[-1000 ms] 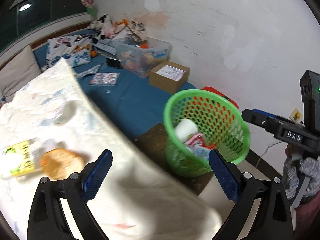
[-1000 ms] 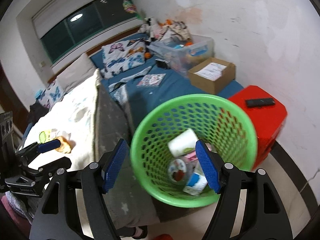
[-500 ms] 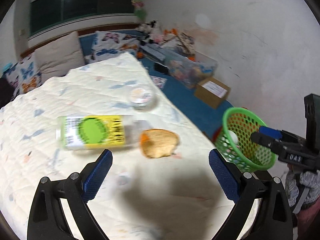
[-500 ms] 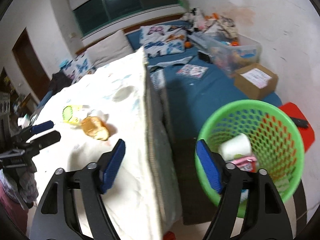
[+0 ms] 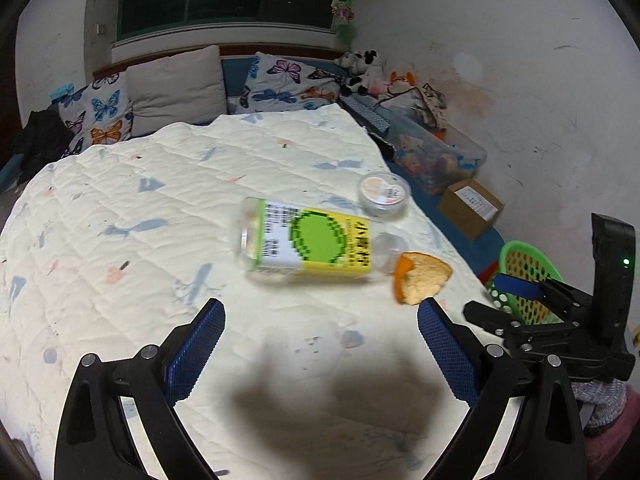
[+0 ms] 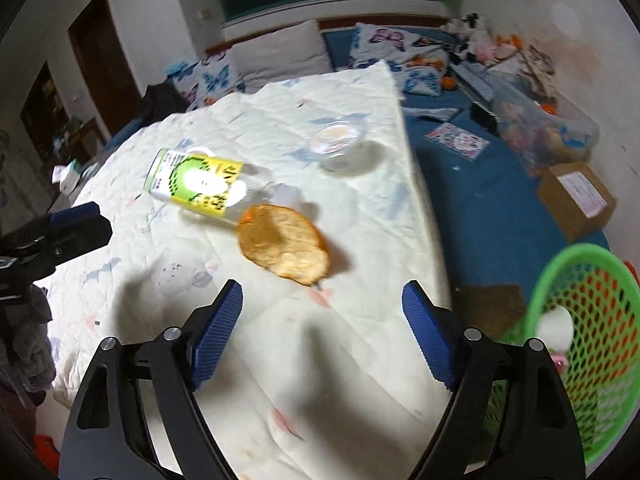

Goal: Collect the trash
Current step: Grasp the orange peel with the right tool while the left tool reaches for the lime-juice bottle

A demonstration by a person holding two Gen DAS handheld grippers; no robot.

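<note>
A clear plastic bottle with a yellow-green label [image 5: 308, 242] [image 6: 196, 184] lies on its side on the cream quilt [image 5: 160, 200]. An orange peel [image 5: 420, 280] [image 6: 284, 246] lies beside its neck. A small clear lidded cup [image 5: 382, 192] [image 6: 338, 138] sits farther back near the quilt's right edge. My left gripper [image 5: 320, 332] is open and empty, just short of the bottle. My right gripper [image 6: 322, 312] is open and empty, just short of the peel. The green mesh basket [image 6: 592, 320] [image 5: 528, 276] stands on the floor at right and holds trash.
The quilt ends in a drop on its right side [image 6: 424, 208]. Beyond it lie a blue mat [image 6: 480, 200], a cardboard box [image 6: 576, 200] and a clear storage bin [image 6: 540, 128]. Pillows [image 5: 176, 84] line the back wall.
Both grippers have swung left, away from the green basket and over the quilt. The bottle, peel and cup have come to the middle of both views. Both stay open.
</note>
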